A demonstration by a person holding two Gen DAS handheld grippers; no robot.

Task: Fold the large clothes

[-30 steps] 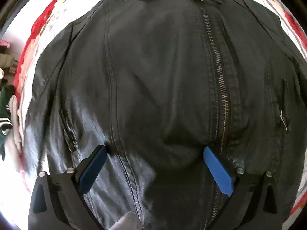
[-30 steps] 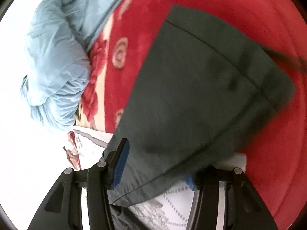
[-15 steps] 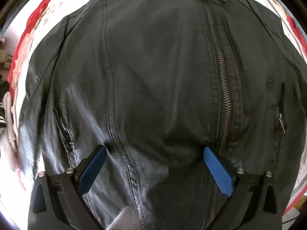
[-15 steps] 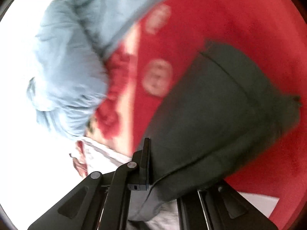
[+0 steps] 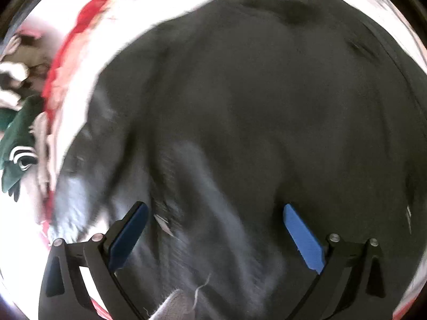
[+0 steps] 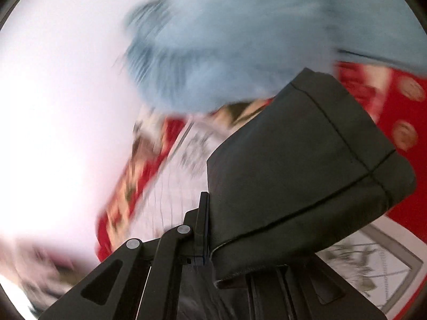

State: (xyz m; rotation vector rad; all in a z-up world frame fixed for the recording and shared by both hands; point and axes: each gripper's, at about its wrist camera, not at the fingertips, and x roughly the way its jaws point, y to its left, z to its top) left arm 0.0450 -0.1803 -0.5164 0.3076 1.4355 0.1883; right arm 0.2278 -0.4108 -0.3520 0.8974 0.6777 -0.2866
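A black leather jacket (image 5: 253, 112) lies spread over a red and white floral bedspread (image 5: 80, 21) and fills the left wrist view, blurred. My left gripper (image 5: 213, 229) hangs above its lower part, jaws wide apart, blue pads (image 5: 303, 237) bare with nothing between them. In the right wrist view my right gripper (image 6: 210, 229) is shut on the jacket's dark sleeve (image 6: 299, 165), whose stitched cuff end sticks out up and to the right past the fingers. Only the left finger (image 6: 200, 229) shows; cloth hides the other.
A light blue quilt (image 6: 226, 40) is bunched on the bed beyond the sleeve. A green garment with a white emblem (image 5: 18, 144) and other clothes lie past the bed's left edge. A white patterned sheet (image 6: 373, 264) shows at lower right.
The right gripper closed on the sleeve and lifted it, swinging toward the blue quilt. The left gripper slid left over the jacket, still open; the bed's left edge and green garment came into view.
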